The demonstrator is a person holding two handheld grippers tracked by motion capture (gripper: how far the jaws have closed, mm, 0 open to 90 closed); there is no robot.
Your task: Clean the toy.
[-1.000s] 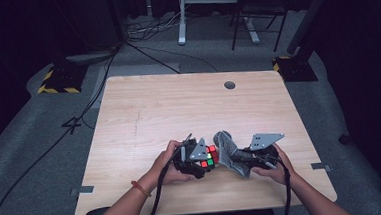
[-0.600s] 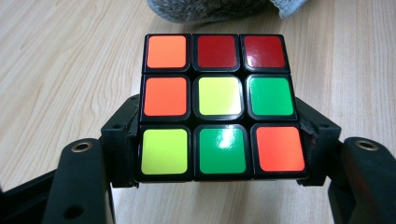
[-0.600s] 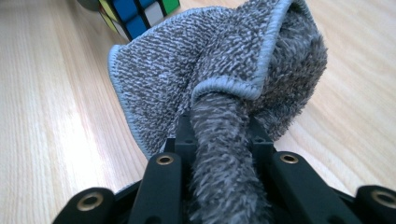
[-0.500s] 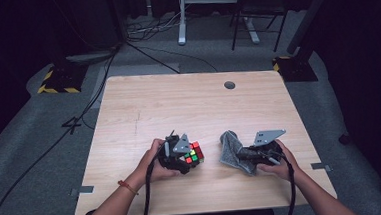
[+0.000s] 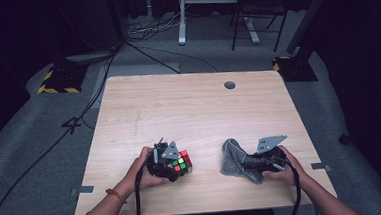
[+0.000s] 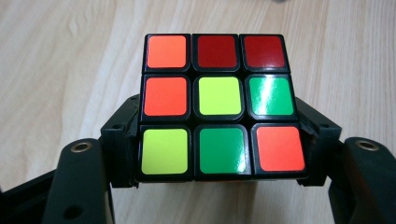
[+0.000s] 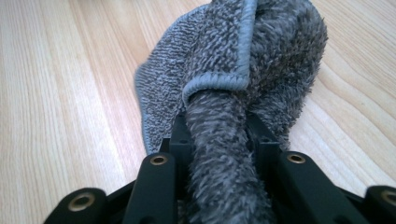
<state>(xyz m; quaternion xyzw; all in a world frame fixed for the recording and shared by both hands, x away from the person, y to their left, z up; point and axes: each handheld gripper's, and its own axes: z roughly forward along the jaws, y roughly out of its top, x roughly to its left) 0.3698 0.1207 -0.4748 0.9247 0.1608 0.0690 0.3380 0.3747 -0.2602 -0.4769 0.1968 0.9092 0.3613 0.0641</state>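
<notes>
Cube and cloth apart, both coming down near the table's front edge.
Cube sits clamped in the left gripper, jaws near fully closed on its sides, front-left of the table. Right gripper has the grey cloth bunched between its jaws, which have just been opening, front-right. Wiping looks finished; what's left: release both.

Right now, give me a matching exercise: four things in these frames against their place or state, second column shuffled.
Things:
1. scrambled multicoloured puzzle cube
2. crumpled grey terry cloth
3. light wooden table
4. small dark round grommet

Places or states:
A. bunched between the right tongs
B. set in the tabletop near the far edge
C. clamped in the left tongs
D. bears both items

Pairs: 1-C, 2-A, 3-D, 4-B
</notes>
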